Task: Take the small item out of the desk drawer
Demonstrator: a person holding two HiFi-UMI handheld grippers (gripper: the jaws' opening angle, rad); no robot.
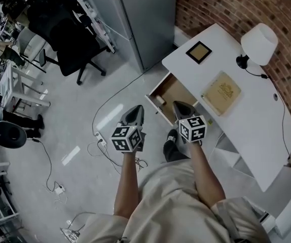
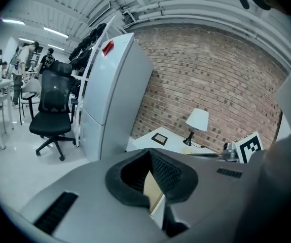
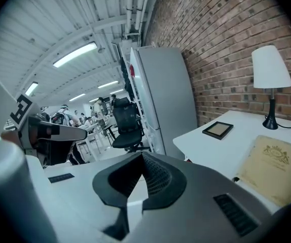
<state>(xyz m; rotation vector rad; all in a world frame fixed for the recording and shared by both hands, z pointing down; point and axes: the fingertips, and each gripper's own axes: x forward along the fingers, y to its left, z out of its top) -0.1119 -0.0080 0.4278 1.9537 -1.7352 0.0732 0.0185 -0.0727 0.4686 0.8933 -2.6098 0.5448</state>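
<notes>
The white desk (image 1: 257, 120) stands at the right, its wooden drawer (image 1: 172, 91) pulled open toward me. A small pale item (image 1: 160, 99) lies in the drawer's near corner. My left gripper (image 1: 135, 110) hangs shut over the floor just left of the drawer front, with nothing in it. My right gripper (image 1: 179, 105) is shut and empty, with its tip over the drawer's near edge. In the left gripper view the closed jaws (image 2: 149, 156) frame a strip of the drawer's wood (image 2: 150, 189). In the right gripper view the shut gripper (image 3: 143, 161) points past the desk's edge.
On the desk are a white lamp (image 1: 259, 43), a dark picture frame (image 1: 198, 52) and a tan booklet (image 1: 221, 92). A grey fridge (image 1: 145, 19) stands behind the desk's left end. A black office chair (image 1: 74, 47) and floor cables (image 1: 105, 146) lie to the left.
</notes>
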